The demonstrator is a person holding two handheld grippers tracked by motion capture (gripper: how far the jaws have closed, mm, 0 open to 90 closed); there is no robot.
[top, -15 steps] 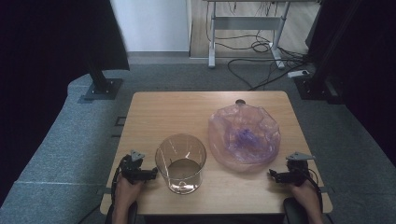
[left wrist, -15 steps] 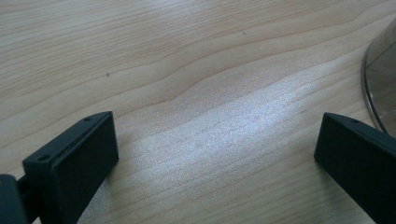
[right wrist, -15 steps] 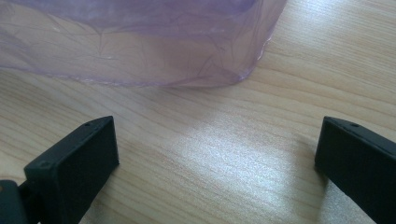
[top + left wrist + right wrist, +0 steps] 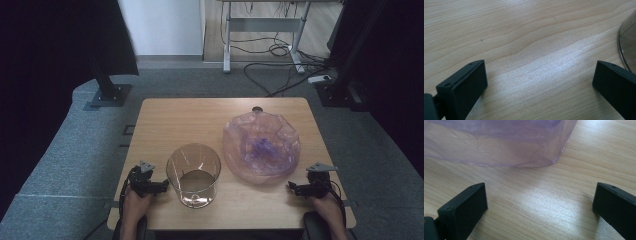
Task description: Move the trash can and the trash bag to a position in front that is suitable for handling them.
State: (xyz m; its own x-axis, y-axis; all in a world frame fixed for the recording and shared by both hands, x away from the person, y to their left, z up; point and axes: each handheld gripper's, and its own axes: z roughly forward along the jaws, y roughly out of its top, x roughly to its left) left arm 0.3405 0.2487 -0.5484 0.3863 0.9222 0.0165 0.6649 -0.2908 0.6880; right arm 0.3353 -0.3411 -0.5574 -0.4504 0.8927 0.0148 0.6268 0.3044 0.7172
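You have two grippers and two things on one wooden table (image 4: 185,120). The things are one clear round bin (image 4: 194,174) and one crumpled purple bag (image 4: 261,147).

The bin is a see-through cylinder, smooth-walled and open at the top, slightly narrower at its base. It stands upright near your edge of the table, left of centre. The bag is thin, translucent film, pinkish-purple, wrinkled all over and puffed into a rough dome with a darker violet bunch in its middle. It sits to the right of the bin, near it but apart. In the right gripper view its hem lies on the wood in a curved, creased edge.

Your left gripper (image 4: 161,186) rests low at the near left, just beside the bin. Its two black jaws stand wide apart with nothing but bare wood between them — the left gripper view shows the bin's curved clear wall (image 4: 627,45) just past one jaw. Your right gripper (image 4: 292,187) is at the near right, near the bag's front edge; its jaws are also spread wide over bare wood, with the bag (image 4: 499,142) ahead of them, untouched.

The tabletop is pale, with a fine wavy grain and a soft sheen — flat, matt-black blocky jaws stand out against it.
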